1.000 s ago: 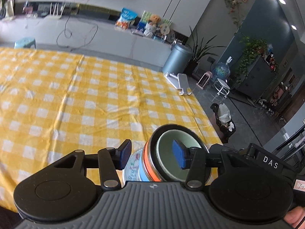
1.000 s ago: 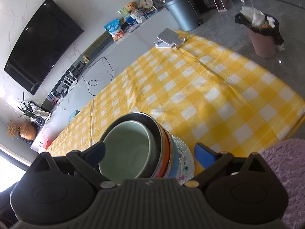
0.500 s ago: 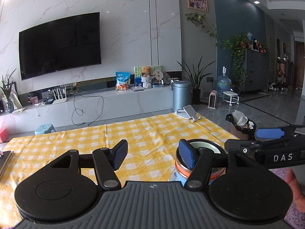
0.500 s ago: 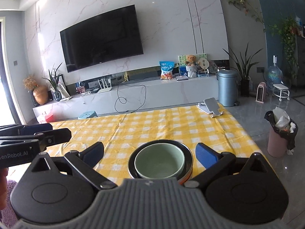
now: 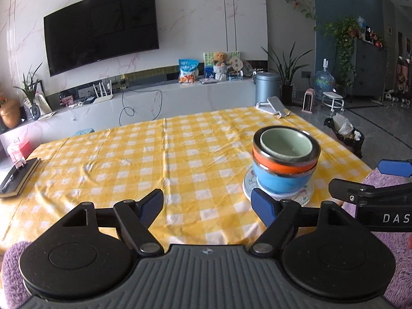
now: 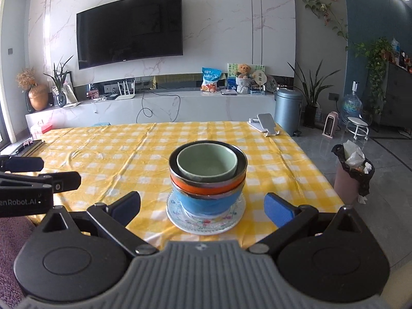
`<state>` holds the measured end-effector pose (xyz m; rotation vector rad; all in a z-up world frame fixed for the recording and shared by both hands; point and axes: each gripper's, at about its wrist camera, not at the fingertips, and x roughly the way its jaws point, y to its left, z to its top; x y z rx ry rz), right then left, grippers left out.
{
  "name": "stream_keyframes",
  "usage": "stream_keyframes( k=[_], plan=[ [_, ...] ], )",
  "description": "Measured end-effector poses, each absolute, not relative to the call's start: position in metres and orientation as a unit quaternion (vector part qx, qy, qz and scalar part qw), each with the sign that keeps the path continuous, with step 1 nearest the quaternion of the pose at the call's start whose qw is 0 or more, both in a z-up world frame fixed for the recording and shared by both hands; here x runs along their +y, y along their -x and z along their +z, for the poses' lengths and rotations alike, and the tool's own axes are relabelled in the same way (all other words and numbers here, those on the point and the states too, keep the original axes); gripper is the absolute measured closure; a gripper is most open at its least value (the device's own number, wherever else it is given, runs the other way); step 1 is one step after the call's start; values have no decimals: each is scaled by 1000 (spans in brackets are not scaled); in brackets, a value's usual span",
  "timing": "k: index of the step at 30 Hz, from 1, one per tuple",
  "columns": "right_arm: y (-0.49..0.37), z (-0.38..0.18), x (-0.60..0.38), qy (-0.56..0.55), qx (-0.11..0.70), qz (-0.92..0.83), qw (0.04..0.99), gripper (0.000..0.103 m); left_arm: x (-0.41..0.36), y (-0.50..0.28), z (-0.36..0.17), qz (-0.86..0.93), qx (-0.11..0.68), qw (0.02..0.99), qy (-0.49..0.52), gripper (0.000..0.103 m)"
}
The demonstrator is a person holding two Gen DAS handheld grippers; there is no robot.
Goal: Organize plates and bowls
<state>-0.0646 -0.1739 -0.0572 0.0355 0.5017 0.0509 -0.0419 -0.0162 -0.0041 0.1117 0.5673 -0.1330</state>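
A stack stands on the yellow checked tablecloth [image 6: 108, 159] near the table's front edge: a flowered plate [image 6: 206, 222], a blue bowl [image 6: 206, 202], an orange bowl [image 6: 203, 185] with a dark rim, and a pale green bowl [image 6: 207, 163] nested on top. The same stack [image 5: 283, 159] sits right of centre in the left wrist view. My left gripper [image 5: 208, 208] hangs over the cloth left of the stack, its jaws opening with nothing between them. My right gripper [image 6: 202, 207] is open in front of the stack, fingers wider than the plate and clear of it.
A phone stand [image 6: 265, 125] rests at the table's far right corner. A dark notebook with a pen [image 5: 18, 177] lies at the left edge. A bin with a black bag [image 6: 352, 172] stands on the floor to the right. Purple sleeves [image 5: 386, 190] frame the lower corners.
Both grippers have pulled back from the stack and rolled level. The left jaws let go of the bowl rim and widened. The stack stays put on the cloth.
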Motion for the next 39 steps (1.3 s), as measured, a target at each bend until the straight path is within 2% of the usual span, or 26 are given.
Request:
stream_keyframes(
  k=[10, 39],
  plan=[
    [70, -79, -158, 0, 286, 21, 958, 3, -17, 54, -34, -43, 328, 940, -81, 12],
    [76, -76, -150, 26, 274, 26, 961, 3, -10, 60, -28, -21, 315, 946, -73, 11]
  ],
)
